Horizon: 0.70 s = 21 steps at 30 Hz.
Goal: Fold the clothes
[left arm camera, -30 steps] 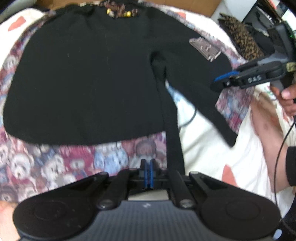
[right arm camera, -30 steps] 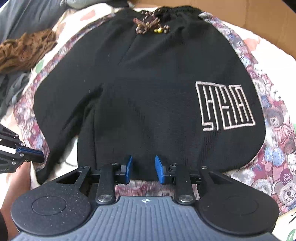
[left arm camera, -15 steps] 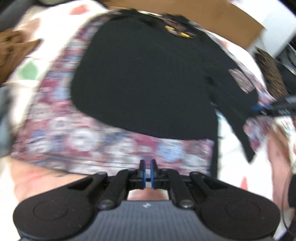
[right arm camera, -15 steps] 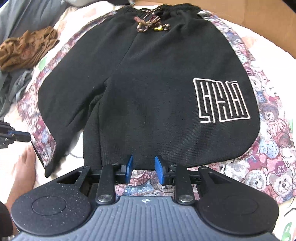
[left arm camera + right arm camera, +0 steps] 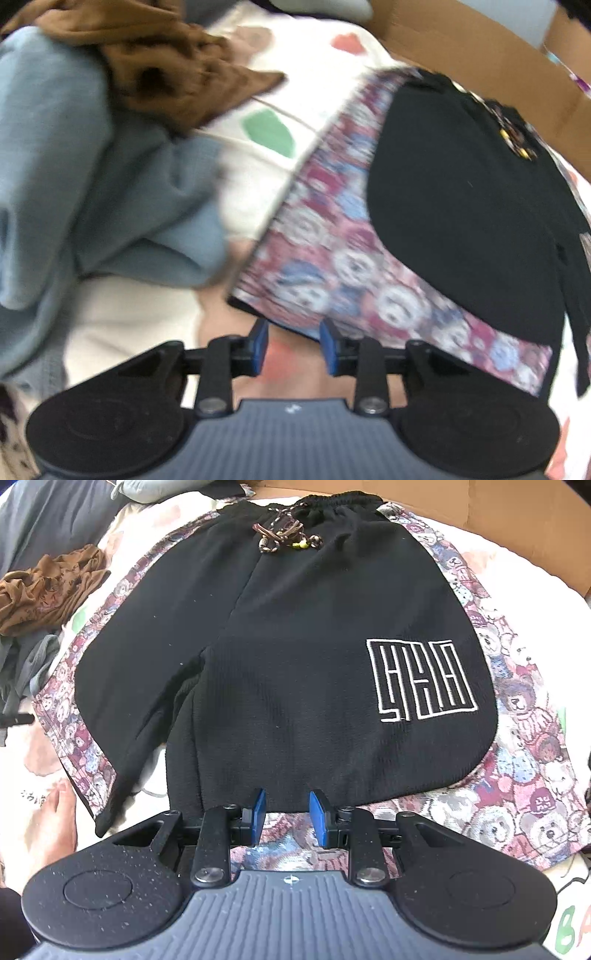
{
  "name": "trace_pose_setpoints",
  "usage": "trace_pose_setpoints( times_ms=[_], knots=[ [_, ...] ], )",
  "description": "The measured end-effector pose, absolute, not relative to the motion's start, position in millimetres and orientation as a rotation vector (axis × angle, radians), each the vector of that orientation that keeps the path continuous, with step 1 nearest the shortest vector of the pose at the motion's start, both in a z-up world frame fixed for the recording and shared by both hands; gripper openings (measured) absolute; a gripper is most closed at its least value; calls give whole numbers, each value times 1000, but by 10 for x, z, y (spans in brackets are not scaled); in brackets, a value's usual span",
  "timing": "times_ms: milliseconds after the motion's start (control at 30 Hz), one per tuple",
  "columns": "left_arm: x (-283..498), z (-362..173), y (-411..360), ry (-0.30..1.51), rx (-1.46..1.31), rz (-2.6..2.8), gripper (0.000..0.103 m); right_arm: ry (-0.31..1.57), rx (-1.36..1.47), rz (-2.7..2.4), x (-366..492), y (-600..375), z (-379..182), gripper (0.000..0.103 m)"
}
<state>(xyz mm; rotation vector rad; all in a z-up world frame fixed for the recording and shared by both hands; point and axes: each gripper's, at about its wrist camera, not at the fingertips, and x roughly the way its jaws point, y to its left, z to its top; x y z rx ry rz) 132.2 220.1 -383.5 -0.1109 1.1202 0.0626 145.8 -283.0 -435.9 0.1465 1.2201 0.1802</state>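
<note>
On the bed, black shorts lie spread flat, bear-print side panels outward. My right hand-held gripper hovers empty, jaws parted, above the hem; my left hand-held gripper is opening, empty. Next, I judge, each must pinch an edge for the first fold.

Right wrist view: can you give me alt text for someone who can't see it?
Black shorts with teddy-bear print side panels lie spread flat on a light bedsheet, waistband farthest from the camera, a white line logo on one leg. The right gripper hangs just short of the near hem, blue pads apart and empty. A crumpled brown garment lies off to the left.
</note>
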Motion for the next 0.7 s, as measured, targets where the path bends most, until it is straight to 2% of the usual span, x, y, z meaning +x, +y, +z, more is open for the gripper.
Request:
trace_pose_setpoints(
  times_ms=[700],
  knots=[
    [1484, -4195, 2530, 1077, -121, 98, 36, 1203, 113, 152, 1459, -2850, -4339, 33]
  ],
)
